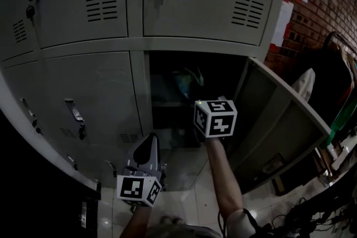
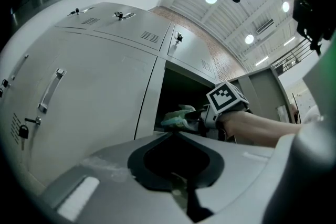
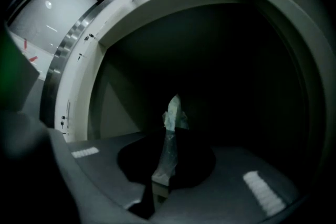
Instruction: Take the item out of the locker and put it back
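The lower locker compartment [image 1: 167,120] stands with its door [image 1: 279,125] swung out to the right. My right gripper [image 1: 196,98] reaches level into the dark opening, its marker cube [image 1: 215,117] just outside. It is shut on a thin, pale green-white plastic packet [image 3: 170,134], which rises from between the jaws. In the left gripper view the same packet [image 2: 176,117] sticks out ahead of the right gripper [image 2: 198,118] at the mouth of the locker. My left gripper [image 1: 146,154] hangs lower left, in front of the neighbouring closed door, jaws together with nothing held.
Closed grey locker doors [image 1: 89,97] with handles and padlocks fill the left and top. A brick wall [image 1: 329,3] and dark clutter [image 1: 334,92] stand beyond the open door at the right. A pale tiled floor [image 1: 195,198] lies below.
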